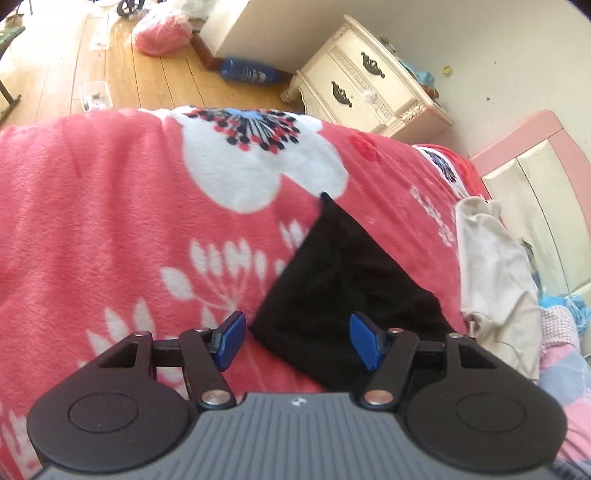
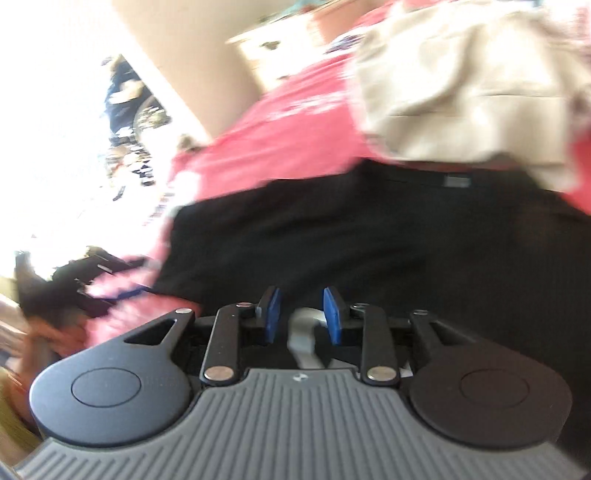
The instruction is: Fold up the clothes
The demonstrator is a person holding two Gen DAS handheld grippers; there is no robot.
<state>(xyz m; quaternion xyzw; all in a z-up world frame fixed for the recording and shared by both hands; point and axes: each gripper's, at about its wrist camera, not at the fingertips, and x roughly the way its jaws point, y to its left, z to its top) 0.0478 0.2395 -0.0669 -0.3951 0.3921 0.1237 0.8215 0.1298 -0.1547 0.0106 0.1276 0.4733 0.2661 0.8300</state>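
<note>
A black garment (image 1: pixel 332 280) lies folded into a triangle-like shape on the pink floral blanket (image 1: pixel 110 221) that covers the bed. My left gripper (image 1: pixel 298 339) hovers over its near corner, open, with nothing between its blue pads (image 1: pixel 231 339). A beige garment (image 1: pixel 495 280) lies crumpled just right of the black one. The right wrist view is blurred. It shows the black garment (image 2: pixel 369 236) spread wide in front, the beige garment (image 2: pixel 461 85) beyond it and the blanket (image 2: pixel 288 133). My right gripper (image 2: pixel 302 317) stands over the black cloth, narrowly open, gripping nothing.
A cream nightstand (image 1: pixel 369 92) stands beyond the bed's far edge, and a pink headboard (image 1: pixel 535 155) is at the right. On the wooden floor lie a blue bottle (image 1: pixel 251 74), a pink bundle (image 1: pixel 162 35) and a clear box (image 1: pixel 96 96). More clothes (image 1: pixel 561 332) are piled at the far right.
</note>
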